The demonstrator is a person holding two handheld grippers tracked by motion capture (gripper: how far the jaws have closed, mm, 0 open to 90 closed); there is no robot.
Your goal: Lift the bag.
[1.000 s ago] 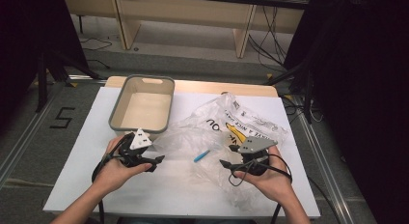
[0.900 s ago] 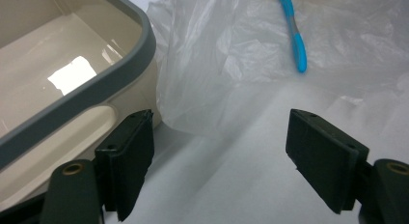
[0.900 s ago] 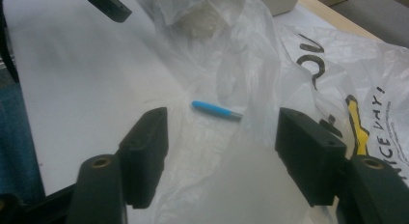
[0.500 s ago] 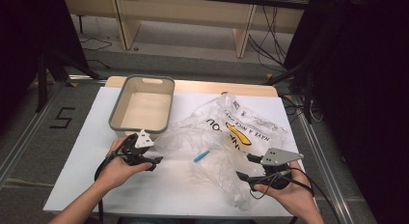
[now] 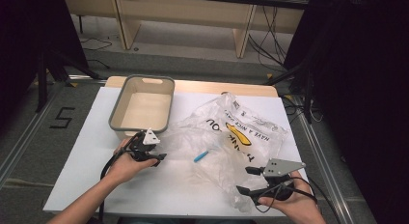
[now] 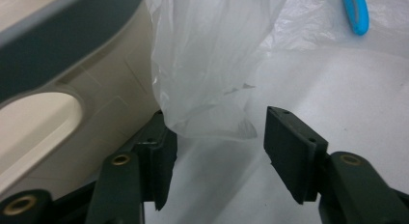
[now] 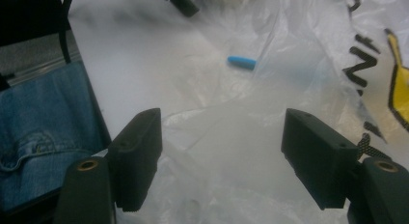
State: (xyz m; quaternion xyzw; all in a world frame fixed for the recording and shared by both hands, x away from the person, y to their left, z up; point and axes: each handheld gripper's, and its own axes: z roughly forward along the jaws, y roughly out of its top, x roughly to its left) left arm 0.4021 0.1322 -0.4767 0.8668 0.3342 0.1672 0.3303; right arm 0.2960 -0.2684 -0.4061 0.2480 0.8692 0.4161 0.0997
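Your right claw (image 5: 247, 180) has slid away from the middle of the bag (image 5: 231, 137) toward the near right corner of the worktop (image 5: 96, 185), and its jaws have just been opening; they now stand wide with only the bag's near edge lying under them, not pinched. Your left claw (image 5: 158, 155) has dropped a little and its jaws have just been closing in on the bag's left corner, which hangs between them. The pads do not press it yet, so it is still loose. It looks like you are getting ready to grab the bag at two spots to lift or spread it. The bag lies crumpled across the middle and right of the worktop. A small blue thing (image 5: 202, 155) sits by the bag's thin part, between your claws. The tub (image 5: 118, 119) stands at the far left, right beside your left claw, so you could bump it.
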